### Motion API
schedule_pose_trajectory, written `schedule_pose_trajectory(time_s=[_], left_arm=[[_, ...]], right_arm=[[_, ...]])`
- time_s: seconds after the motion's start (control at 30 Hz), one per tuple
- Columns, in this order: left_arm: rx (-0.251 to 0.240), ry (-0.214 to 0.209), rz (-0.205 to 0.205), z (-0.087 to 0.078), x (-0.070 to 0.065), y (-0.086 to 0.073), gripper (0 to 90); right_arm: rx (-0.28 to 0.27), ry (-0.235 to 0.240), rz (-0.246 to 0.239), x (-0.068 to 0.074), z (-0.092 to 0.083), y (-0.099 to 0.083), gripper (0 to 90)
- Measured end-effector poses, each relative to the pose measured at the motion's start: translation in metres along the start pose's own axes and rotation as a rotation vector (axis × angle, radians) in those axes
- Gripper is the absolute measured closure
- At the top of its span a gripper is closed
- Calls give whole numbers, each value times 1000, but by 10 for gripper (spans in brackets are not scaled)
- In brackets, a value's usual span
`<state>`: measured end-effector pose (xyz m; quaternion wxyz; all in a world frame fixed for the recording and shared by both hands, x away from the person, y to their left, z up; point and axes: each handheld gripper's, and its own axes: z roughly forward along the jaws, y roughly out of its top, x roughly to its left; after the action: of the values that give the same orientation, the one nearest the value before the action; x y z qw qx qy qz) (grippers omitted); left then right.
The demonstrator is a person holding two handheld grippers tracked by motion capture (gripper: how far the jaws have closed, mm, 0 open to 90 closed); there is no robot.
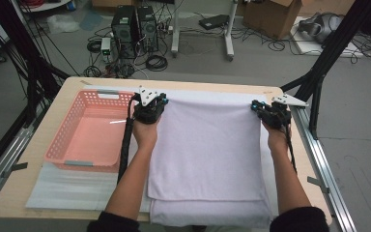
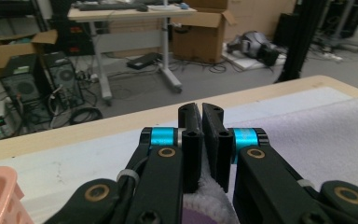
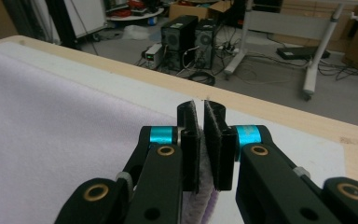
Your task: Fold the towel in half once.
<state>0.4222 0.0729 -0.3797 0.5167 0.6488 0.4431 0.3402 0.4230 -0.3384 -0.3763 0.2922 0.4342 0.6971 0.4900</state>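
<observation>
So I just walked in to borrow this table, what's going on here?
A person is folding a white towel on the table, with a gripper in each hand. The left gripper and the right gripper are each shut on a far corner of the towel, whose near part already lies in layers. A pink basket sits to the left with nothing in it.

Wooden table (image 1: 53, 104), white mat (image 1: 63, 186), pink basket (image 1: 91, 130)
</observation>
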Motion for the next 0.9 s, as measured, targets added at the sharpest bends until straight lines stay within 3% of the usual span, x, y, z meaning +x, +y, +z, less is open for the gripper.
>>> schedule_pose_trajectory(time_s=[0.1,0.13,0.2,0.3,0.4,0.53,0.6,0.7,0.77,0.9], left_arm=[[50,19,5,10,0,-9,837],[75,24,2,13,-1,-12,761],[117,23,-10,14,-3,-14,543],[139,-9,-8,11,-6,-12,438],[174,-49,9,5,-13,-10,411],[219,-96,27,-1,-21,-10,407],[213,-96,22,-5,-23,-14,414],[248,-112,8,-11,-24,-24,416],[252,-122,10,-16,-24,-30,416],[270,-162,-18,-27,-27,-41,416]], right_arm=[[15,-34,-8,3,14,0,837],[31,-44,-13,3,18,-1,815],[53,-47,10,3,23,-3,652],[62,-43,45,0,17,-4,548],[82,-43,54,-3,6,-6,518],[146,-38,46,-6,-8,-15,530],[176,-39,67,-7,-13,-22,538],[220,-29,101,-8,-23,-35,552],[266,-1,108,-6,-28,-41,560],[263,13,86,3,-45,-54,611]])
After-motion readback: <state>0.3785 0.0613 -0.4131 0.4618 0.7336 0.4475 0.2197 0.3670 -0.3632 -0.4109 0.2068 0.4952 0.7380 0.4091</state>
